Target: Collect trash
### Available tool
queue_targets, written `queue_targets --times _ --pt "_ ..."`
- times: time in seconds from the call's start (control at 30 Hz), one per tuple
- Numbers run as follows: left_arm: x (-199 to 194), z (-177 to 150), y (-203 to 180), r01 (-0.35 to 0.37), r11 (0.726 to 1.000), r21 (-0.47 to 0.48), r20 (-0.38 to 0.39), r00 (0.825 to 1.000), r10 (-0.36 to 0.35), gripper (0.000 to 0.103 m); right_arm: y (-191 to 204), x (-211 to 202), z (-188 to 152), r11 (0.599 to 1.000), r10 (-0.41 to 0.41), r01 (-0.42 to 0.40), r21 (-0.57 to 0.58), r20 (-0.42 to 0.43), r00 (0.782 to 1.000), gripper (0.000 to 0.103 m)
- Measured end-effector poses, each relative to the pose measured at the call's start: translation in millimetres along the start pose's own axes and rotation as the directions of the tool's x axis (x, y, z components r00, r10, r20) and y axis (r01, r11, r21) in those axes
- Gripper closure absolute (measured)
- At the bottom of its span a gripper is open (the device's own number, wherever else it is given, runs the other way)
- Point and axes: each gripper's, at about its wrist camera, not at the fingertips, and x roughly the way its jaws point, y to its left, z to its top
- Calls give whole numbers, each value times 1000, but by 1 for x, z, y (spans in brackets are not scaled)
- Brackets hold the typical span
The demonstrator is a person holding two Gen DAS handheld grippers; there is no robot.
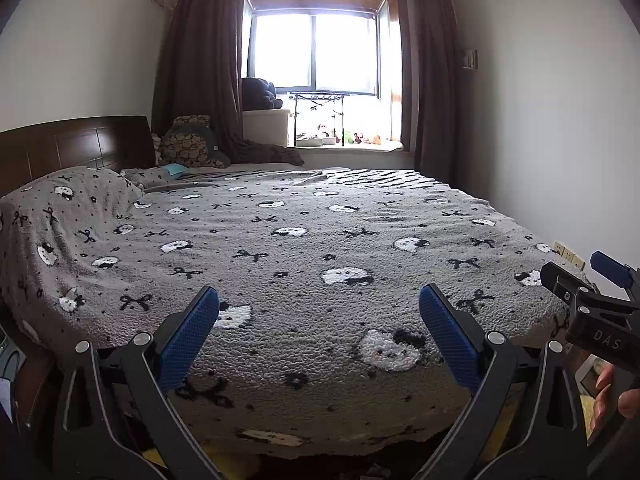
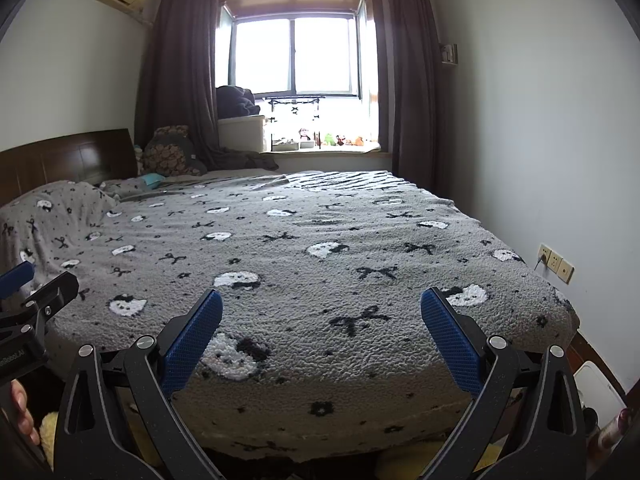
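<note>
Jaws spread wide on left gripper (image 1: 319,332) and right gripper (image 2: 321,334), one bed (image 1: 312,216), two curtains (image 1: 200,64)

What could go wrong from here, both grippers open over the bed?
1. No clear trash shows on the grey fleece blanket with black bows; the only candidate, a small teal item by the pillows, is too small to identify, so a wrong pick is possible.
2. The open left gripper and right gripper could snag the fuzzy pile if they close low.
3. The two grippers sit close side by side, so they may bump.
</note>
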Motion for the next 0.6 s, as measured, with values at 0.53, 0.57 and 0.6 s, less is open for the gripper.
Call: queue_targets --times 0.53,0.57,0.6 --pt "-3 2 5 -29 999 -29 12 1000 29 8 0 0 -1 1000 -1 1 -2 -1 1000 3" --pt "-3 2 6 -29 999 -37 14 999 29 8 0 0 -1 1000 -3 3 -1 -2 1000 3" --pt "-3 2 7 -28 999 -43 15 999 29 8 0 1 -2 1000 -5 5 -1 -2 1000 3"
